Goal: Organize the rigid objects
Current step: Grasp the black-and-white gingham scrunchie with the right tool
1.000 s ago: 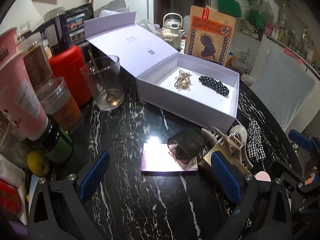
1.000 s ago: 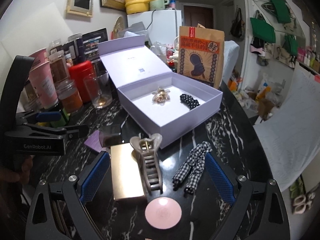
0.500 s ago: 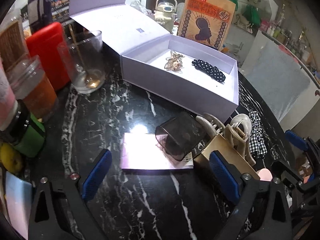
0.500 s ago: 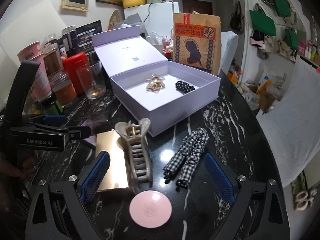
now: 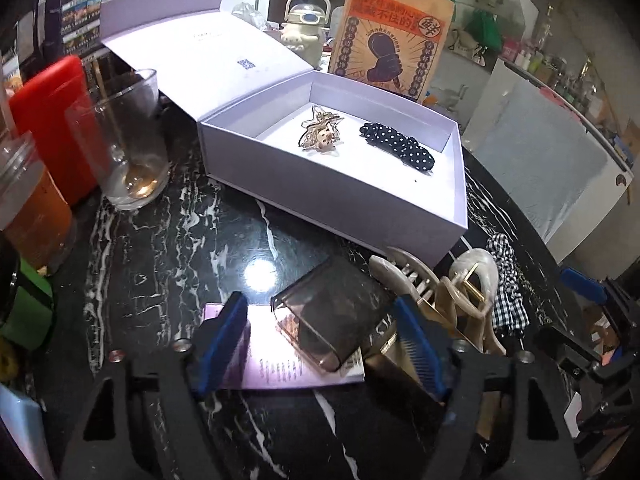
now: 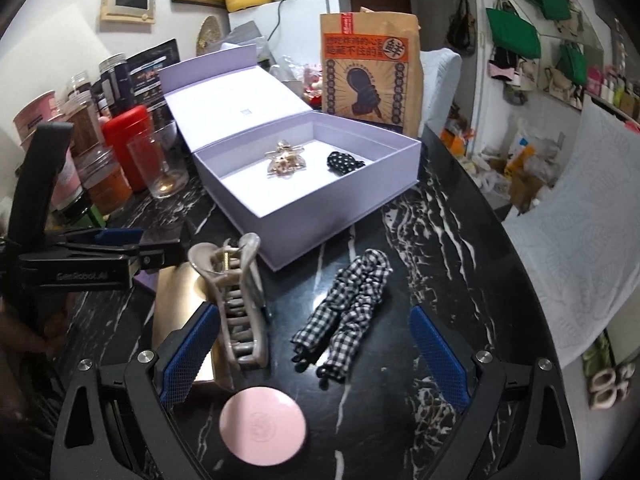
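Here the left gripper (image 5: 320,344) is closing its jaws around a smoky see-through case (image 5: 332,316), which is lying tilted across a pale purple card (image 5: 272,364) on the black marble table (image 5: 168,248). The case is sitting between the blue pads (image 5: 222,340), but they are not pressing on it yet. At about two o'clock from the case, a beige claw clip (image 5: 460,300) is resting on a gold box (image 5: 404,360), with a checked scrunchie (image 5: 506,292) just beyond it at three o'clock.

In the right wrist view, the right gripper (image 6: 316,348) is hovering with its jaws spread wide and holding nothing. A round pink compact (image 6: 264,424) is lying closest, at six o'clock, between the finger bases. Just past it, the beige claw clip (image 6: 236,300) is lying along the gold box (image 6: 180,312) near the left pad, and the checked scrunchie (image 6: 344,308) is lying at about one o'clock from the compact, apart from the clip. The left gripper (image 6: 80,268) is reaching in at nine o'clock.

Farther out, at twelve o'clock, an open lilac box (image 6: 332,216) is standing with its lid tipped back. Inside it a gold star clip (image 6: 286,160) and a dotted black scrunchie (image 6: 344,160) are lying side by side, not touching. An empty glass (image 6: 160,164) and a red can (image 6: 128,140) are standing at ten o'clock of the box, and a brown paper bag (image 6: 368,72) is standing upright behind it.
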`<state>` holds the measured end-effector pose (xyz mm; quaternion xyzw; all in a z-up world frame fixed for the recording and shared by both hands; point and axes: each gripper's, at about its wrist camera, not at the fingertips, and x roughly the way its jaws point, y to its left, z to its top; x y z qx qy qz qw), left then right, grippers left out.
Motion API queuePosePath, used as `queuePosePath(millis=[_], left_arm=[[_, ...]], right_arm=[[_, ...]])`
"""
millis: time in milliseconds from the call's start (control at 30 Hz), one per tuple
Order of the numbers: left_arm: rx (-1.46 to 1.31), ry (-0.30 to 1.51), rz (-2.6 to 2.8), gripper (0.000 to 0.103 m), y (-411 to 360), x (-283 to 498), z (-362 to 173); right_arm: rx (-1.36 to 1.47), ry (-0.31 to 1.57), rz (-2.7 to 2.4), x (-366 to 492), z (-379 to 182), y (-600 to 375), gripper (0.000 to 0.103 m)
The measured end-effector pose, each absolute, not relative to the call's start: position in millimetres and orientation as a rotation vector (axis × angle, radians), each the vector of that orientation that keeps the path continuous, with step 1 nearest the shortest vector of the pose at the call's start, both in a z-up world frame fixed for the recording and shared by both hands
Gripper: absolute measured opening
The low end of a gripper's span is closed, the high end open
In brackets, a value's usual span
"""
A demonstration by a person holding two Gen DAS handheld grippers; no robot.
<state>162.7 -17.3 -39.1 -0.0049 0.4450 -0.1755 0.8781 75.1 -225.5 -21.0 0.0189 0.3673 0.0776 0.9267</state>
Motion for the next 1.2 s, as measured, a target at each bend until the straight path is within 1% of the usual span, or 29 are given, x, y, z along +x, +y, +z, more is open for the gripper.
queuePosePath(millis=[67,233,267,567,767,867,967,1033,1200], left_arm=[[-0.027,0.936,-0.377,0.073,-16.7,166.8,-42.4],[-0.067,0.931,-0.417,0.067,-15.1,171.5,-47.9],[-0.066,0.923,-0.424,0.06,-15.6,171.1,-48.0],[-0.03,0.877,-0.391,0.06,-13.5,165.6,-43.2],[-0.034,0.863,-0.374,0.06,-6.6,164.9,-38.3],[-0.019,0.859,-0.368,0.06,-5.5,162.4,-37.0],[-0.026,0.859,-0.365,0.06,-3.2,160.5,-36.6],[-0.021,0.857,-0.366,0.06,-2.4,159.3,-37.1],[-0.036,0.865,-0.364,0.06,0.9,159.0,-39.8]], right_arm=[[0.044,0.758,0.153,75.9,-22.1,-228.5,0.097],[0.066,0.777,0.145,79.9,-26.8,-233.9,0.097],[0.075,0.782,0.146,81.3,-27.8,-235.4,0.097],[0.104,0.8,0.121,87.6,-33.9,-243.7,0.096],[0.117,0.813,0.123,90.6,-40.0,-243.8,0.094],[0.121,0.825,0.128,93.9,-43.8,-242.5,0.091],[0.115,0.843,0.119,101.7,-47.0,-240.6,0.082],[0.101,0.863,0.095,106.6,-49.6,-239.3,0.068],[0.082,0.921,0.095,115.8,-59.5,-234.1,0.057]])
